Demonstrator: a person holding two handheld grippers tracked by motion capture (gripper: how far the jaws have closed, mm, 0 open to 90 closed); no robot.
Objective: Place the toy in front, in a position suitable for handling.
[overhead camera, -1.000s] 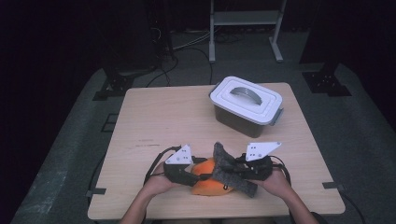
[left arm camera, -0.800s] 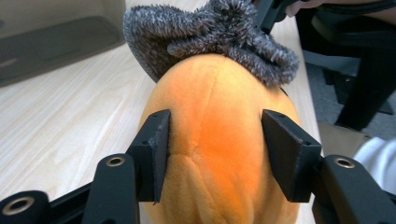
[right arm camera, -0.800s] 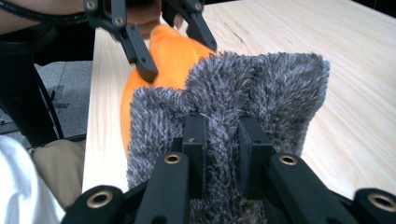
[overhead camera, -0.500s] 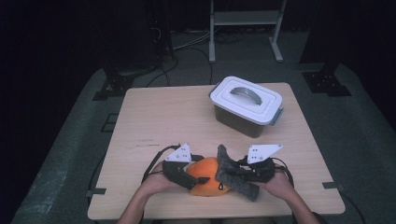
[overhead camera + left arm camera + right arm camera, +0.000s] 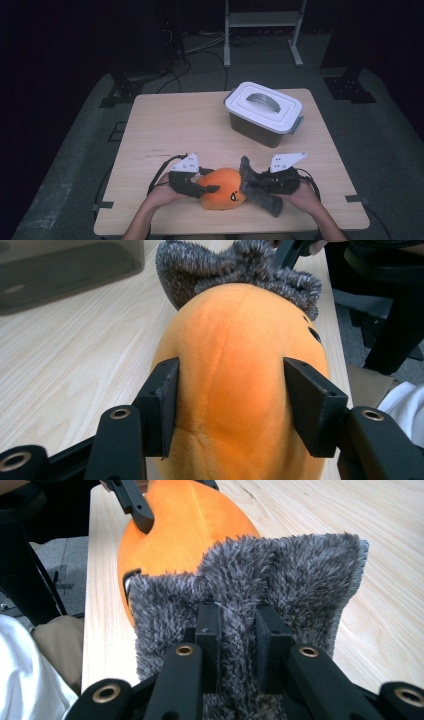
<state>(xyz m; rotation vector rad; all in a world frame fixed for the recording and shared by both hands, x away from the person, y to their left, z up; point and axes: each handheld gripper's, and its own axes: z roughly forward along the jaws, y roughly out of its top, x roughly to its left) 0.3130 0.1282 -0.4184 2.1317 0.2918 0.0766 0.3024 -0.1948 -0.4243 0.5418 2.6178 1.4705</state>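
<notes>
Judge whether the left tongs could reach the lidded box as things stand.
Probably not yet: the left tongs are clamped around the orange plush. The table toward the lidded box looks bare, so letting go should free the way.

More of the orange plush (image 5: 224,188) is bared than a second ago, when the grey furry cover (image 5: 260,192) lay over its right part. The cover has slid right with the right tongs (image 5: 256,183), and the left tongs (image 5: 210,189) now sit farther onto the plush.
</notes>
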